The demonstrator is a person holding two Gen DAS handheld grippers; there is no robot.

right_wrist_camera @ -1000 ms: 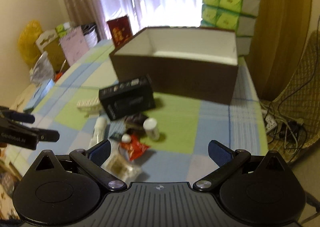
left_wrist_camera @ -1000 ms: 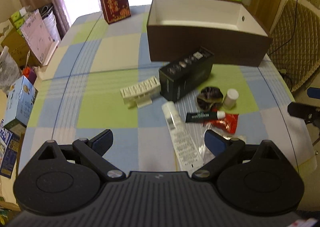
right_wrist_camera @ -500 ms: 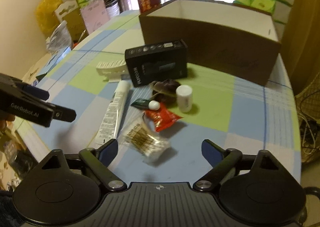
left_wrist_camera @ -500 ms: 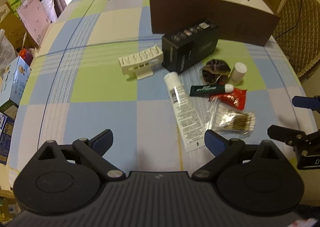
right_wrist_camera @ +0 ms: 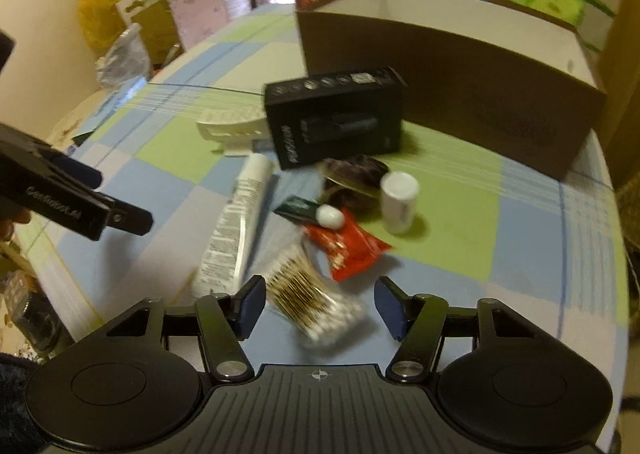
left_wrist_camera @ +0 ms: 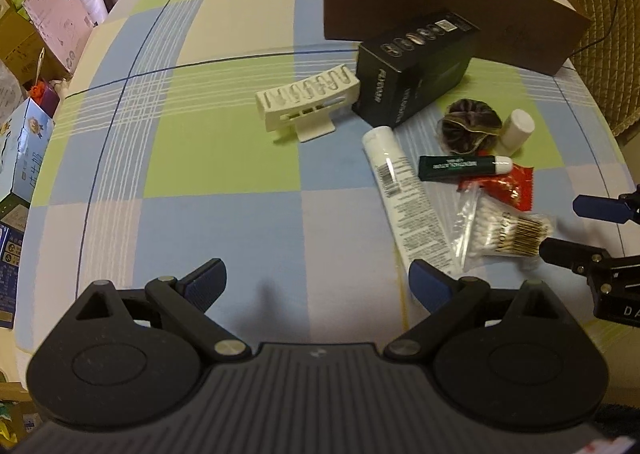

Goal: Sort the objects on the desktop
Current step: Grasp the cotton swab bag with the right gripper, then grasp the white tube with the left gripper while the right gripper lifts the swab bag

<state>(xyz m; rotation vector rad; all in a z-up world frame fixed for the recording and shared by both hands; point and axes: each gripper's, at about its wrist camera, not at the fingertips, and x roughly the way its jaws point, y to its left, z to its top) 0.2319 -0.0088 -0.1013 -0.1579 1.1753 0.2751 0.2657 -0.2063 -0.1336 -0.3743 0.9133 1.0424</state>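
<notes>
as you brought the right gripper (right_wrist_camera: 320,304) down over the last second, its jaws narrowed from wide to half-open and ended up straddling the bag of cotton swabs (right_wrist_camera: 316,304), not yet clamped. that looked like your first pick. just beyond lay the red sachet (right_wrist_camera: 348,248), the white tube (right_wrist_camera: 236,225) and the small white bottle (right_wrist_camera: 398,203), with the black carton (right_wrist_camera: 336,115) and the brown box (right_wrist_camera: 452,65) behind. your left gripper (left_wrist_camera: 316,280) dropped closer too, wide open and holding nothing, over bare cloth.
</notes>
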